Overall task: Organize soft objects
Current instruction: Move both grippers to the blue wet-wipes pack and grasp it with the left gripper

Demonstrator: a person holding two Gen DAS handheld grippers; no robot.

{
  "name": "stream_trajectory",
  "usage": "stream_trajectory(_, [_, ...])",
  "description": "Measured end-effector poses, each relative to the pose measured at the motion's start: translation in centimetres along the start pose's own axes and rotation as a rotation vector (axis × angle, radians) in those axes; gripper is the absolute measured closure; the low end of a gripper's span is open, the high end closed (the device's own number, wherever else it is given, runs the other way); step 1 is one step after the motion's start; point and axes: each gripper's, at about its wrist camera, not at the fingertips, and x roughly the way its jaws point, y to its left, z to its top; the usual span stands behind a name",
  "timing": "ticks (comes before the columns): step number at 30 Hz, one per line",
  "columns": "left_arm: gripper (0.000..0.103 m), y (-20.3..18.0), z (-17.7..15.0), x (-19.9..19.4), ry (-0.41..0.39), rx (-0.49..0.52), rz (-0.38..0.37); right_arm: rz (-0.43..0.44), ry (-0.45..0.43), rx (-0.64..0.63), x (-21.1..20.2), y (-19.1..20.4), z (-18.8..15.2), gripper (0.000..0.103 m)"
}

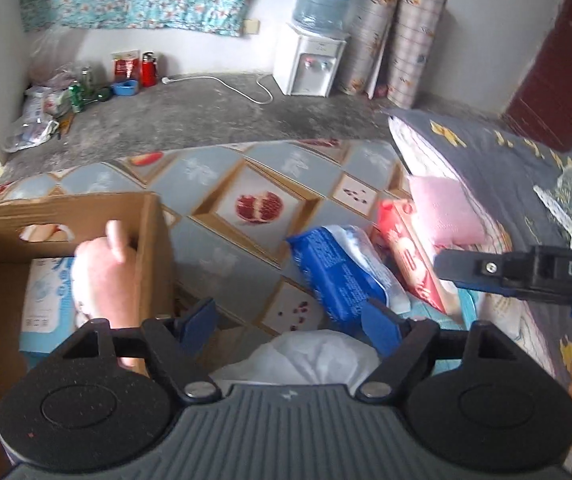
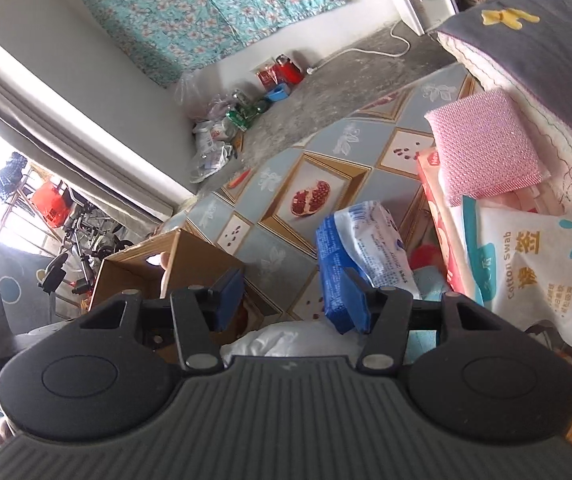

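Task is partly complete. The cardboard box on the desk holds one light-blue pack. Blue wipes pack, cotton swab bag and pink sponge remain outside. Both the left hand-held gripper and the right hand-held gripper stand apart, empty.

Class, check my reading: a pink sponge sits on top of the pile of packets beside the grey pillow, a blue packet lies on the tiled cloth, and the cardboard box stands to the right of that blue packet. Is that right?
One detail is wrong. The cardboard box stands to the left of the blue packet, not the right; the left wrist view shows it. The pink sponge on the pile beside the grey pillow is right.
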Motion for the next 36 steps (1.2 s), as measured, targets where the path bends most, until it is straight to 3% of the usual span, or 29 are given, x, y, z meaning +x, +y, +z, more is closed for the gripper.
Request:
stream_trajectory(6, [0.042, -3.1, 1.0, 6.1, 0.105, 0.062, -0.021, -0.035, 0.074, 0.049, 4.7, -2.9, 2.3, 0.05])
stream_trajectory(10, [0.042, -3.1, 1.9, 9.3, 0.174, 0.048, -0.045, -0.064, 0.111, 0.061, 7.8, -4.0, 3.3, 0.051])
stream_trajectory(16, [0.042, -1.8, 2.9, 13.0, 0.274, -0.054, -0.105, -0.111, 0.152, 0.053, 11.4, -5.1, 4.4, 0.051])
stream_trajectory(28, [0.035, -1.1, 4.0, 16.1, 0.347, -0.153, -0.137, -0.163, 0.217, 0.012, 15.8, -4.2, 5.6, 0.05])
stream_trajectory(32, [0.045, -1.4, 4.1, 16.0, 0.324, -0.158, -0.15, -0.146, 0.212, -0.002, 16.0, -4.1, 5.4, 0.055])
stream_trajectory(35, [0.045, -2.2, 4.2, 15.8, 0.314, -0.132, -0.121, -0.146, 0.194, 0.002, 15.6, -4.0, 5.2, 0.063])
stream_trajectory(36, [0.046, -2.4, 4.2, 15.7, 0.31, -0.127, -0.115, -0.148, 0.189, 0.006, 15.4, -4.0, 5.2, 0.07])
